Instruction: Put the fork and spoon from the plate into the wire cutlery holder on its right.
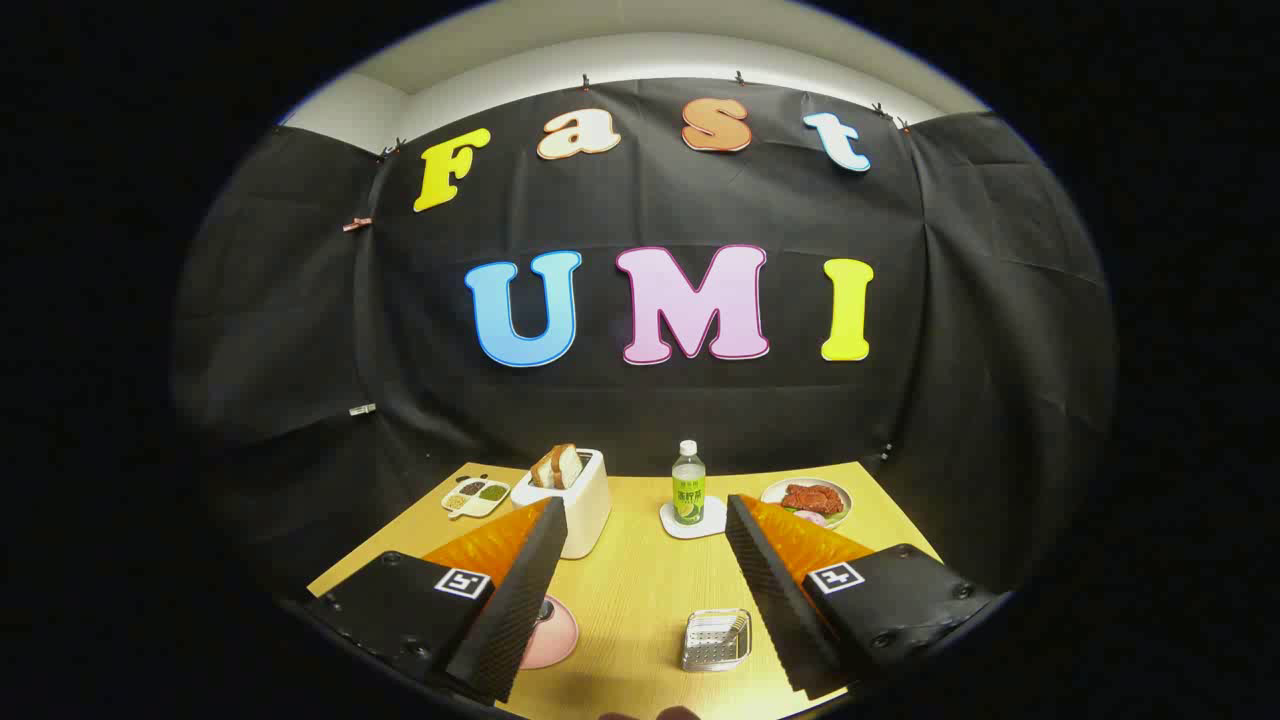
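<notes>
Holder [716, 639] sits on the table [640, 590], low between the fingers, nearer the right one; looks like cutlery already leans inside it, too small to tell which piece. Pink plate [552, 630] is left of the holder, mostly hidden behind the left finger [520, 590]; can't tell what's on it. Gripper [645, 520] hangs above the table, jaws spread wide, holding nothing. Right finger [770, 590] just beside the holder in view, not touching it. Beyond the fingertips: toaster [570, 500] with bread slices [557, 466] up, a green-label bottle [688, 486] upright on a white coaster [693, 520]. Far left a small dish [476, 496] of grains, far right a plate of red food [808, 498].
</notes>
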{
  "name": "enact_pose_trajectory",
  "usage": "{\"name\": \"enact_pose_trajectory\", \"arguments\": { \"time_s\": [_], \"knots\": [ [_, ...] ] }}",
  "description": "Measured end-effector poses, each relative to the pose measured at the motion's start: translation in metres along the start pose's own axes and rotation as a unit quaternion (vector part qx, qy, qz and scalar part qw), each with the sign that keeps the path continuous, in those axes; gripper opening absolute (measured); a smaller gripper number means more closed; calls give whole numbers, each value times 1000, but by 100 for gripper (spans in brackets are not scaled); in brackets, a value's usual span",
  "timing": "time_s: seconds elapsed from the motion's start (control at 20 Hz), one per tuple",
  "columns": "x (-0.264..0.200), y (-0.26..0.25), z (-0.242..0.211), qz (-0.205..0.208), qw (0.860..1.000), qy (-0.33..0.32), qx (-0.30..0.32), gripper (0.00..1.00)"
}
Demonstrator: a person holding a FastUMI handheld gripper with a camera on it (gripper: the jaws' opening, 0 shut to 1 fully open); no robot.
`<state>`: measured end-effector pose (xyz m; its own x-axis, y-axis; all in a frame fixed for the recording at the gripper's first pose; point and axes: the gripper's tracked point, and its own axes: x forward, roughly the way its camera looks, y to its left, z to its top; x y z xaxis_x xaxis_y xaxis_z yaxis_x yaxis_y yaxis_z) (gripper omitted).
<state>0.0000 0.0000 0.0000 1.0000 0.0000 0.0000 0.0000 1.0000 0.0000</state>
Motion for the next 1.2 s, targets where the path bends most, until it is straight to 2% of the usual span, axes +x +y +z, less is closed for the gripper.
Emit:
{"name": "enact_pose_trajectory", "arguments": {
  "time_s": [0.25, 0.75, 1.2],
  "knots": [
    [-2, 5, 4, -3, 1000, -21, -10, 99],
    [-1, 21, -2, -7, 1000, -17, -6, 99],
    [6, 27, 0, -30, 999, -33, -2, 99]
  ]
}}
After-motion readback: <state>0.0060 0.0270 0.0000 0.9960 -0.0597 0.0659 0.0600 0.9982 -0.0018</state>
